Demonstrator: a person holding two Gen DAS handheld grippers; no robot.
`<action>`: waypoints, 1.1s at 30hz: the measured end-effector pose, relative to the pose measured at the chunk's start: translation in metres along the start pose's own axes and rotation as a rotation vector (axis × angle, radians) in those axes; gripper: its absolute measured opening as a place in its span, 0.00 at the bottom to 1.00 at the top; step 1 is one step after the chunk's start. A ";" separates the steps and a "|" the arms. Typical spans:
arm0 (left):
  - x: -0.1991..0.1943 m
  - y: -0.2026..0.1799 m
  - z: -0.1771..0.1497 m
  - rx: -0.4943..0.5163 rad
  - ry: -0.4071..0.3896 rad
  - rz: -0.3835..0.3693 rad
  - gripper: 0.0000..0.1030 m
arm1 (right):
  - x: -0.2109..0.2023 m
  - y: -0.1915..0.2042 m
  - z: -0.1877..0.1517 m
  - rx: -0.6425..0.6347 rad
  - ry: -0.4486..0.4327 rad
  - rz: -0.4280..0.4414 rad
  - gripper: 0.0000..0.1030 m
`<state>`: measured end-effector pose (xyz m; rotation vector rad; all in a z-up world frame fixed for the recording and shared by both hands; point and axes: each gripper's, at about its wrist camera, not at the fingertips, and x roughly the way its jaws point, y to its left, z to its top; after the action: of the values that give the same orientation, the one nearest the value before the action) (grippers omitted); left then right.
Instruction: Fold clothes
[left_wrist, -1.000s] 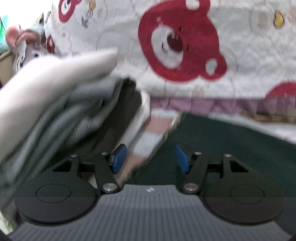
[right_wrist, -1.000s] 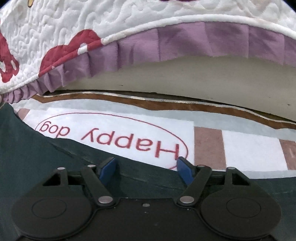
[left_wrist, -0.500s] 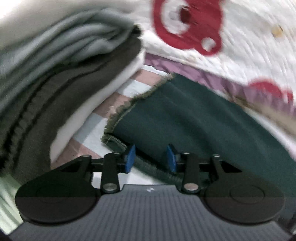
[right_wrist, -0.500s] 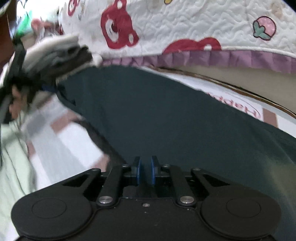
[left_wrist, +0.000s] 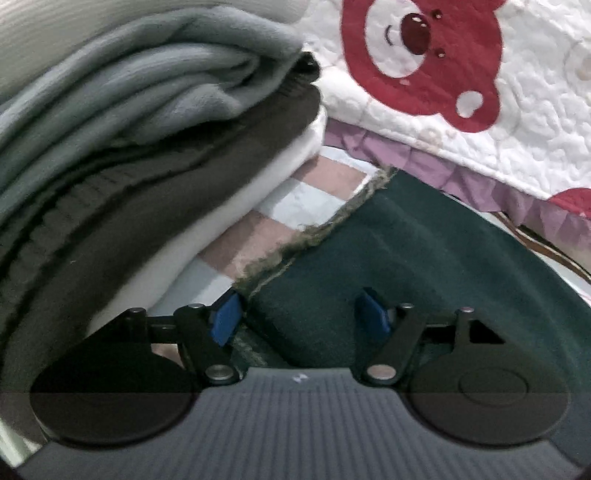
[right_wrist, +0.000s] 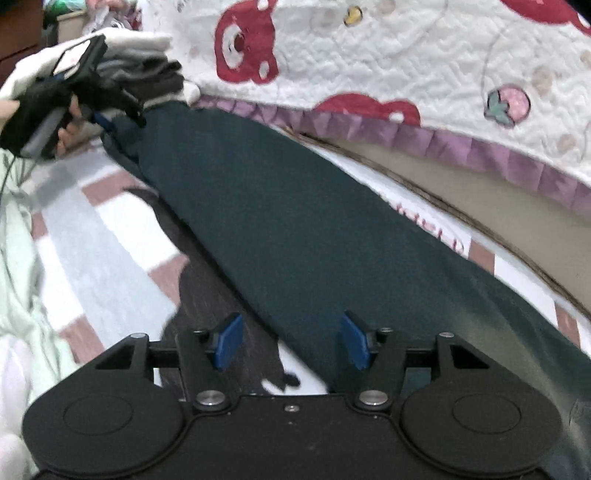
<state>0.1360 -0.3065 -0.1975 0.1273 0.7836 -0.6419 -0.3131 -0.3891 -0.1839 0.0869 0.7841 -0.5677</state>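
Note:
A dark green garment (left_wrist: 424, 266) lies stretched out on the checked mat, its frayed hem (left_wrist: 314, 232) towards the clothes pile. My left gripper (left_wrist: 299, 319) stands open low over that hem end, with cloth between its fingers but not pinched. In the right wrist view the garment (right_wrist: 295, 221) runs from upper left to lower right. My right gripper (right_wrist: 291, 341) is open over its near end. A hand holds the left gripper (right_wrist: 110, 120) at the far end.
A stack of folded clothes (left_wrist: 147, 129), grey over dark brown over white, sits left of the hem. A white quilt with red bears (right_wrist: 369, 55) and a purple frill hangs along the back. Pale green fabric (right_wrist: 18, 258) lies at the left.
Both grippers have opened: the right one was shut half a second ago, the left one was nearly shut. The garment now lies flatter on the mat.

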 end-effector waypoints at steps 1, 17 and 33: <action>-0.001 -0.002 0.001 0.018 -0.012 0.012 0.10 | 0.002 -0.002 -0.002 0.009 0.009 -0.006 0.62; -0.016 -0.031 -0.002 0.448 -0.029 0.349 0.08 | -0.023 -0.071 -0.015 0.109 0.031 -0.140 0.67; -0.148 -0.264 -0.013 0.822 0.048 -0.222 0.49 | -0.144 -0.279 -0.091 0.720 -0.306 -0.322 0.67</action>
<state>-0.1037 -0.4419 -0.0718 0.8157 0.5417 -1.1493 -0.5968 -0.5348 -0.1124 0.5302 0.2650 -1.1231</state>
